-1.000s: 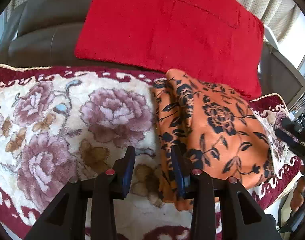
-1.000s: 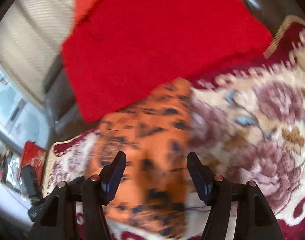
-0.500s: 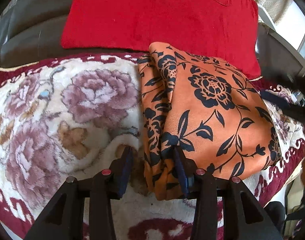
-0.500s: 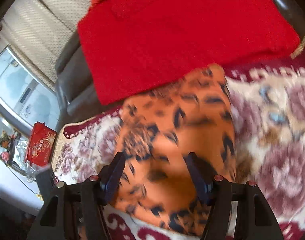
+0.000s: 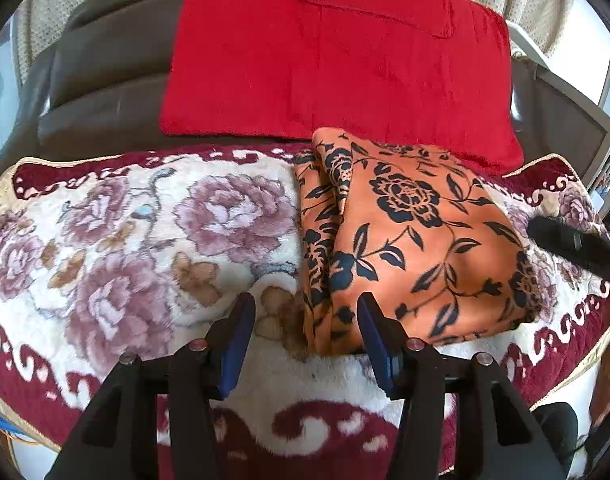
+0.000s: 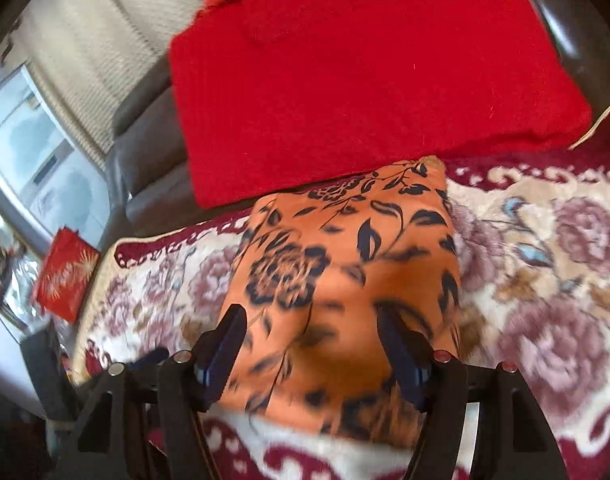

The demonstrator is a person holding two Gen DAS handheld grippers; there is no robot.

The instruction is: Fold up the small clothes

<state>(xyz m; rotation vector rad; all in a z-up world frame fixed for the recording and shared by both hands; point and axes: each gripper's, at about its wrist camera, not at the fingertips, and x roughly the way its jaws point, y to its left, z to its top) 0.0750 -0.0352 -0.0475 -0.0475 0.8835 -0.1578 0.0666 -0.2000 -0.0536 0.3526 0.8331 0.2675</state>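
left tongs [image 5: 305, 320] wide | right tongs [image 6: 311, 334] wide | folded garment [image 5: 417, 248] touches red cushion [image 5: 337, 52]

Left tongs [image 5: 305, 322] now spread wider than 1 s ago & pulled back from the orange floral garment [image 5: 409, 248], near edge just between the fingers. Right tongs [image 6: 311, 334] closer in, garment filling more of the view, less blur.

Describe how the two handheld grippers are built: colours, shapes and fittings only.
Left gripper and right gripper match: black angular frames with triangular cut-outs, dark blue flat pads on the fingers, and small round red-centred fasteners. No cables, sleeves or markings show.
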